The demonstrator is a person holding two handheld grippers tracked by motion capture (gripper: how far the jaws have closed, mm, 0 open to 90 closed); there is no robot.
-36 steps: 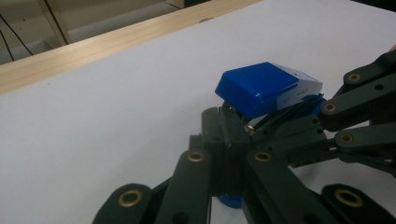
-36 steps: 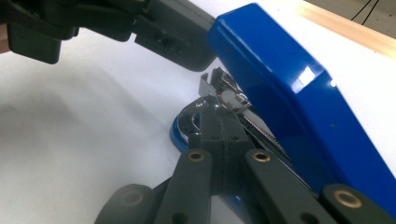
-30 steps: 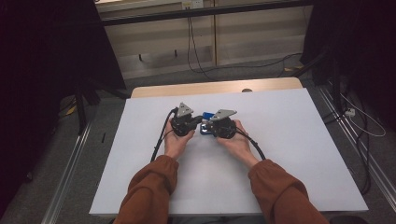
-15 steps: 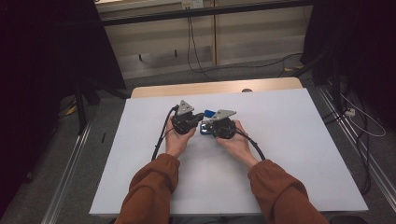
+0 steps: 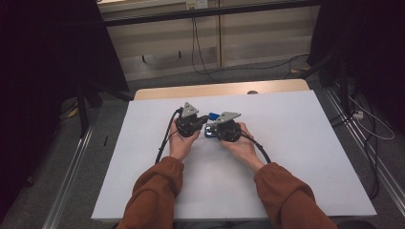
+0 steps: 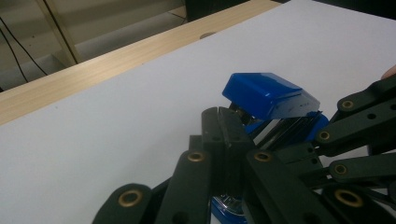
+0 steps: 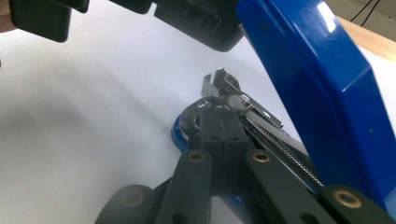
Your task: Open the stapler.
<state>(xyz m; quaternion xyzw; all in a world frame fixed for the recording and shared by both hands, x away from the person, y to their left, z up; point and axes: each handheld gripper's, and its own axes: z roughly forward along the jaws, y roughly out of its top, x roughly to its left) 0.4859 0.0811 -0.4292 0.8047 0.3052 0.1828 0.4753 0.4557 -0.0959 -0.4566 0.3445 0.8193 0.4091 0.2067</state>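
Both the left gripper [image 5: 203, 119] and the right gripper [image 5: 213, 128] have their jaws pressed together beside the opened blue stapler [image 6: 271, 95] on the white table [image 5: 305, 143].

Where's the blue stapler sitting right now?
In the high view the blue stapler lies near the middle of the white table, wedged between the left gripper and the right gripper. Its lid is swung open.
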